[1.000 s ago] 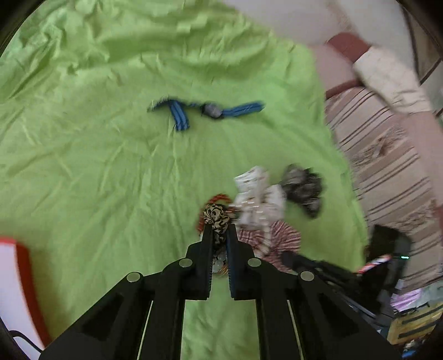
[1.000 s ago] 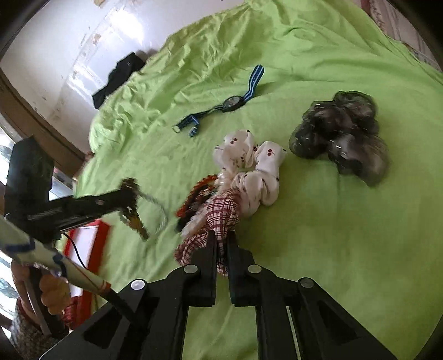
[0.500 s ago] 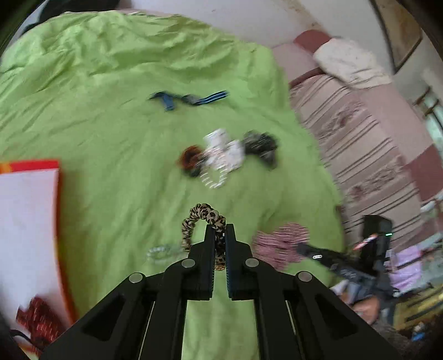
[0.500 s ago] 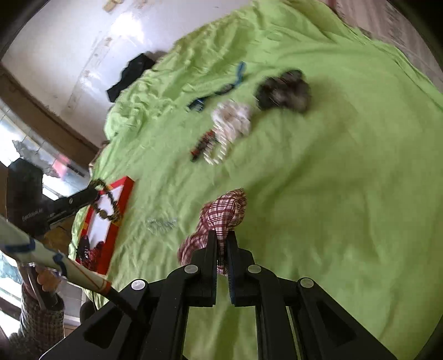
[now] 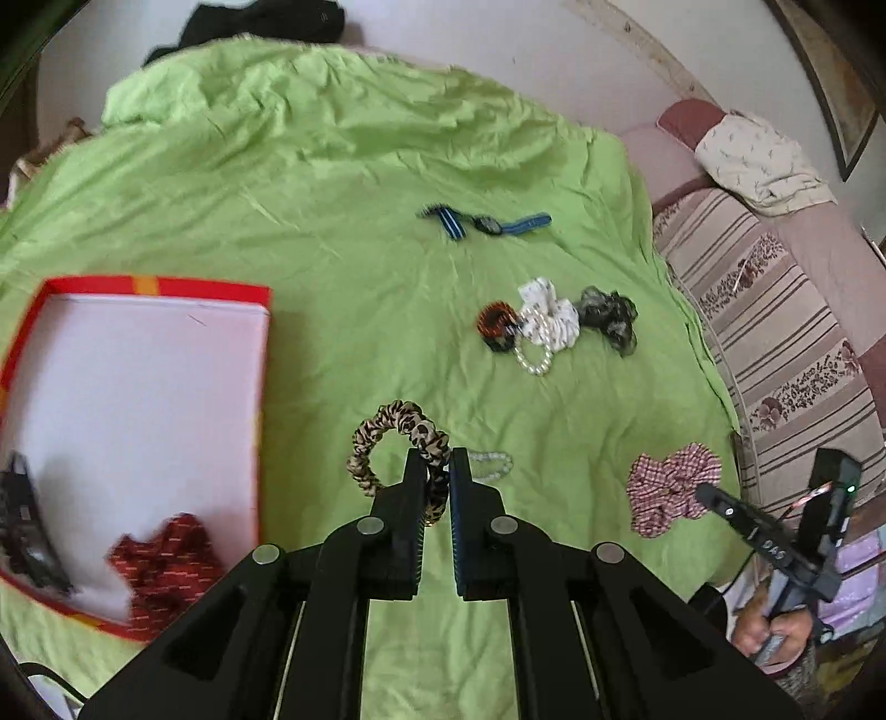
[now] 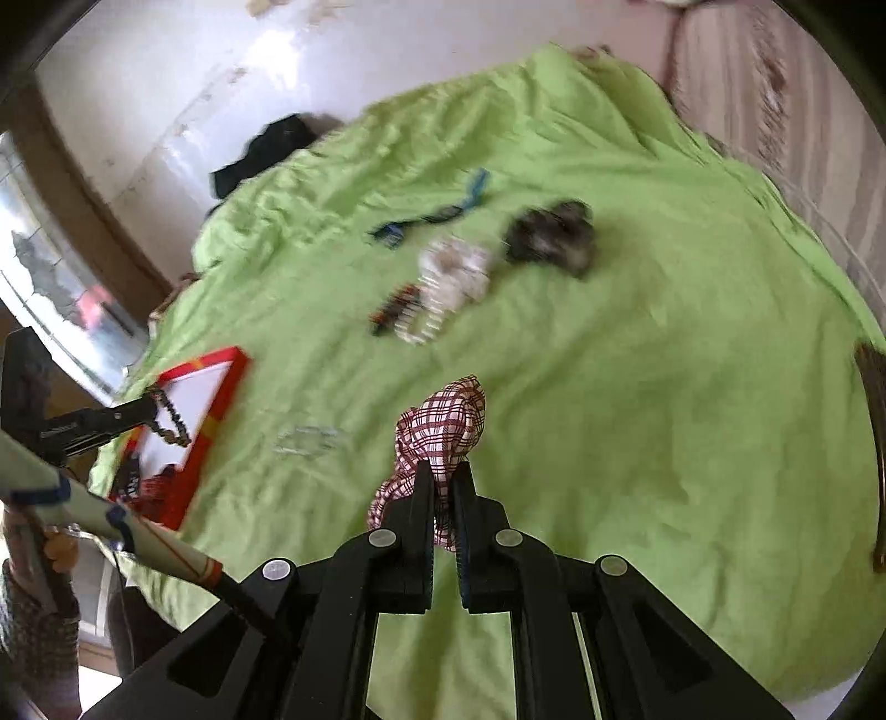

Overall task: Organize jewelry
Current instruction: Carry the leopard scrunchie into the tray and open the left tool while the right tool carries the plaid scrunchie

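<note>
My left gripper [image 5: 437, 462] is shut on a leopard-print scrunchie [image 5: 387, 437], held above the green sheet just right of the red-rimmed white box [image 5: 166, 288]. In that box lie a dark red scrunchie [image 5: 166, 559] and a black item [image 5: 22, 520]. My right gripper [image 6: 444, 471] is shut on a red-and-white plaid scrunchie [image 6: 443, 426], which also shows at the right of the left wrist view as the plaid scrunchie [image 5: 670, 487]. Farther off lie a white scrunchie [image 5: 548, 315], a pearl bracelet [image 5: 534, 360], an orange-black scrunchie [image 5: 495, 324], a grey scrunchie [image 5: 609, 315] and a blue-strapped watch [image 5: 487, 223].
A clear bead bracelet [image 5: 490, 464] lies on the green sheet [image 5: 332, 221] under the left fingertips. A striped mattress [image 5: 775, 310] borders the sheet on the right. Black cloth [image 5: 266, 22] sits at the far edge by the wall. A hand [image 5: 775, 637] grips the right tool.
Both grippers have lifted and pulled back from the pile, each carrying its scrunchie. The left one has swung toward the red-rimmed box, which has come into full view.
</note>
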A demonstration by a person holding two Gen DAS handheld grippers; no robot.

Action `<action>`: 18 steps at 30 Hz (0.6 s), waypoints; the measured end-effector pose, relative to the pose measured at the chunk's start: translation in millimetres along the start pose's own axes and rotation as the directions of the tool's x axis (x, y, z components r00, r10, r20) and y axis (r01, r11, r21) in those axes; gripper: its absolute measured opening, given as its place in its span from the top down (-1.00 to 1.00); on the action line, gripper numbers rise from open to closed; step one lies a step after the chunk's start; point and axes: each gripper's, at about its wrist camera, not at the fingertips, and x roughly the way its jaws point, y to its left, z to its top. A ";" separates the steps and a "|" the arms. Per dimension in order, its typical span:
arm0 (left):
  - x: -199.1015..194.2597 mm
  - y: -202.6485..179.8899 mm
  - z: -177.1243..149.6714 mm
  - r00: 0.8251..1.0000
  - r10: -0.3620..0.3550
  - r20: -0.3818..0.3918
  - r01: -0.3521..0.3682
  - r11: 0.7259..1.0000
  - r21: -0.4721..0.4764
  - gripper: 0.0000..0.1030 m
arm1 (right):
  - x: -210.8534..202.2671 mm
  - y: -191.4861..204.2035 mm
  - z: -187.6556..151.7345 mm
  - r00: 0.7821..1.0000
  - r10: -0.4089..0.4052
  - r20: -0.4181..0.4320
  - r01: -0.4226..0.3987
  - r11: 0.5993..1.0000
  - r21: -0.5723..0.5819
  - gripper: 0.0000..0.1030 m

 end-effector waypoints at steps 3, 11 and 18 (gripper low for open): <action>-23.4 17.4 2.7 0.999 0.035 0.035 -0.034 0.999 -0.007 0.88 | 0.4 32.0 9.0 0.999 0.036 0.003 -0.036 0.998 -0.056 0.86; -55.1 111.4 26.5 0.976 0.215 0.044 -0.210 0.973 -0.099 0.88 | 45.6 140.3 40.2 0.976 0.198 -0.089 -0.210 0.963 -0.169 0.86; -38.4 189.3 67.8 0.941 0.338 0.018 -0.331 0.931 -0.156 0.88 | 117.1 239.7 69.3 0.953 0.258 -0.158 -0.289 0.929 -0.230 0.86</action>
